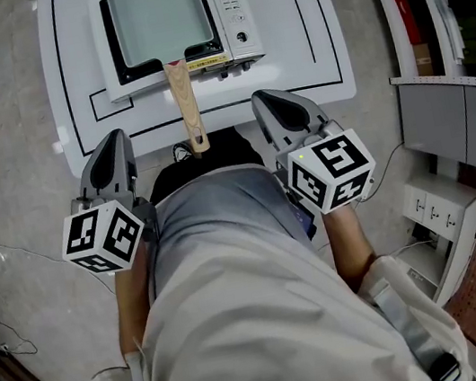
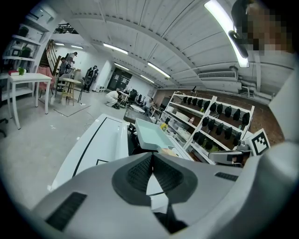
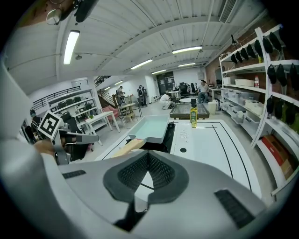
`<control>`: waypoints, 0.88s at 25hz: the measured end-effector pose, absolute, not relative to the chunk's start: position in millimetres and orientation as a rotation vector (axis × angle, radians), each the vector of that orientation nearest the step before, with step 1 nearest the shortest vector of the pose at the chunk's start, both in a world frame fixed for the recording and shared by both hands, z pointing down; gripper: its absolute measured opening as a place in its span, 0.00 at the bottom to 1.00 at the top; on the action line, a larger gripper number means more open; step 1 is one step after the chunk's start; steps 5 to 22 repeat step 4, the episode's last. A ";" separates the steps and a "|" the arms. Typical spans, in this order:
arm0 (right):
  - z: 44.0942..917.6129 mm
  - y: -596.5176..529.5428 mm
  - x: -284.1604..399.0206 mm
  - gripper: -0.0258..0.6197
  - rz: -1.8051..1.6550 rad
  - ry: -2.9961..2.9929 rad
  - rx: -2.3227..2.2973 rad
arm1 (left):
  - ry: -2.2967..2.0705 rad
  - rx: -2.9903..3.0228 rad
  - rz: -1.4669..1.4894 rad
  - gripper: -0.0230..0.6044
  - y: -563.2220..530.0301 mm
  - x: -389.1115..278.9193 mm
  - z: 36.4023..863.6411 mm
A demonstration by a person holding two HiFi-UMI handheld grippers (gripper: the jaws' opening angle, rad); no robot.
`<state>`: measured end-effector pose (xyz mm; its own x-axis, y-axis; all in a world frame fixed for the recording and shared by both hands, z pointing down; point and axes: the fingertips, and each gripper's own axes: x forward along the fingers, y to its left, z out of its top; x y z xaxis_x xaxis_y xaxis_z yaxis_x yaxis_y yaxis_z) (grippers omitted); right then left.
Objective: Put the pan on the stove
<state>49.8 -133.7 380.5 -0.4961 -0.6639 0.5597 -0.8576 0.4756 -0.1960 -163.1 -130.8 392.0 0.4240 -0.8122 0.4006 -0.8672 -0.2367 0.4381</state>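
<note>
Pan is seated on stove, handle pointed at bench near edge. Left hand-held gripper and right hand-held gripper are held fully closed, empty, by that edge.

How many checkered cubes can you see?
2. The left cube sits on the left hand-held gripper; the right cube on the right hand-held gripper. None looks hidden.
</note>
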 end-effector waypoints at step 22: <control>382.9 -132.0 47.8 0.05 0.653 -2.310 1.268 | -1.390 2.074 0.123 0.05 -129.9 -162.1 395.0</control>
